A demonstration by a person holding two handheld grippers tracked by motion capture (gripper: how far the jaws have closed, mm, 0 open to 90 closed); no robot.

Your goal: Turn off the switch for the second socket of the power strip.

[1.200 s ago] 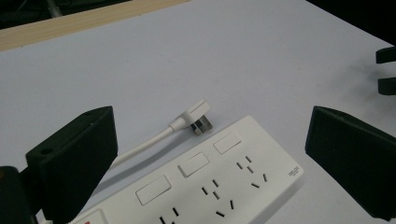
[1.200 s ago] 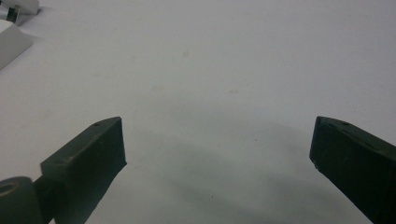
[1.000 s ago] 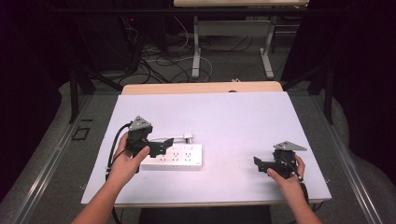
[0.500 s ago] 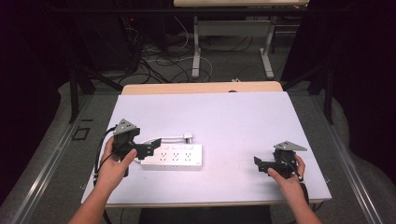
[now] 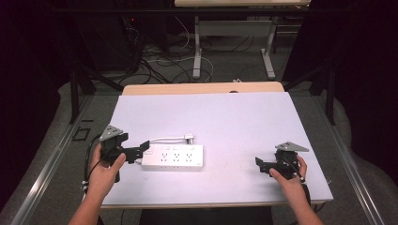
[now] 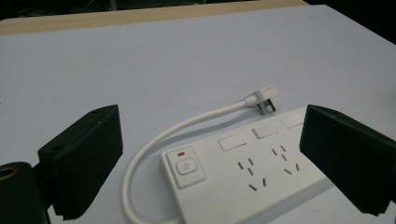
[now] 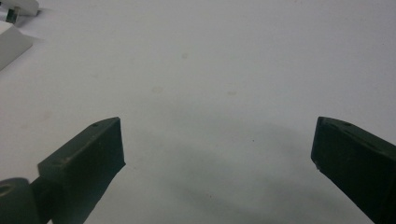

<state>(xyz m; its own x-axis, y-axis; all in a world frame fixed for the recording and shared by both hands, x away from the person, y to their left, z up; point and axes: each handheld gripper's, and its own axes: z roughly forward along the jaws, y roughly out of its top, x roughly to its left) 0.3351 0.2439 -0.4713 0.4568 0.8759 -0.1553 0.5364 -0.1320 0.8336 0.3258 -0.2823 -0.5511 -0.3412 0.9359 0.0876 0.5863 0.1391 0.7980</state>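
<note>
A white power strip (image 5: 173, 157) lies flat at the front left of the white table (image 5: 225, 117). Its short white cable (image 5: 164, 139) loops back to a plug (image 5: 188, 138) resting on the table behind it. My left gripper (image 5: 141, 153) sits just off the strip's left end, open, pointing at it. In the left gripper view the jaws stand wide apart around the left gripper (image 6: 215, 158), with the power strip (image 6: 243, 172), its switch (image 6: 187, 167) and the plug (image 6: 261, 100) ahead. My right gripper (image 5: 261, 166) rests open at the front right, holding nothing.
In the right gripper view the right gripper (image 7: 219, 163) faces bare table, with a corner of the power strip (image 7: 11, 39) at the top left. Beyond the table's far edge stand desk legs (image 5: 197, 51) and floor cables (image 5: 155, 65).
My left gripper has drawn back leftward, from over the strip's left end to just beside it. The right gripper and the power strip have stayed still.
</note>
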